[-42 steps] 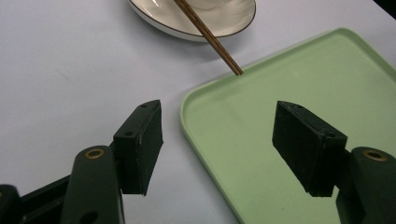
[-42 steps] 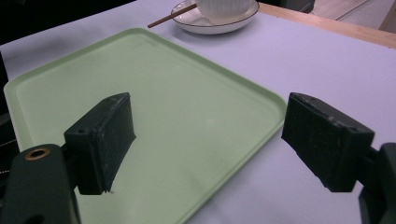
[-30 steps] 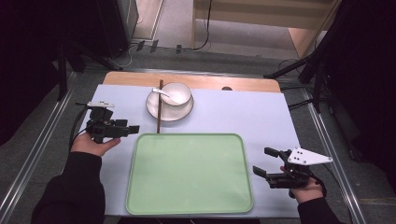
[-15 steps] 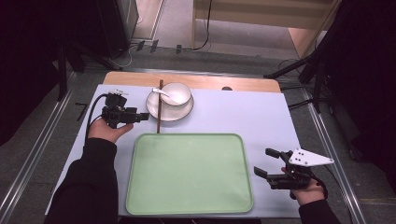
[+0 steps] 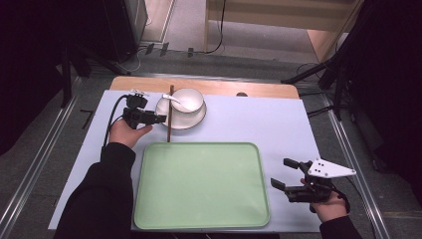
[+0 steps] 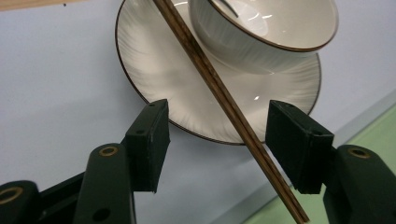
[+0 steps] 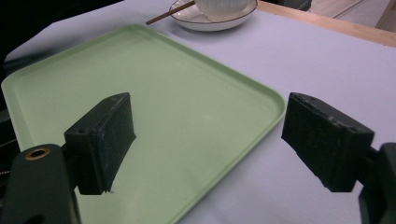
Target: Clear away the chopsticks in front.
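Observation:
A pair of brown chopsticks (image 5: 169, 117) lies across the left rim of a white saucer (image 5: 198, 118), which carries a white bowl (image 5: 188, 99) with a spoon (image 5: 174, 99) in it. My left gripper (image 5: 161, 118) sits at the saucer's left edge. In the left gripper view its jaws (image 6: 219, 109) straddle the chopsticks (image 6: 212, 79) over the saucer (image 6: 149, 56). They have just been closing, and the pads stand apart from the wood. My right gripper (image 5: 281, 172) rests open at the tray's right edge with nothing between its fingers (image 7: 205, 135).
A pale green tray (image 5: 199, 209) lies bare in front of me on the lilac mat (image 5: 259, 124). A wooden table edge (image 5: 219, 87) runs along the far side. In the right gripper view the tray (image 7: 140, 70) stretches away toward the saucer (image 7: 219, 21).
My left hand has moved right, from the mat's left side to the saucer, and its jaws now sit around the chopsticks. The right hand has stayed put.

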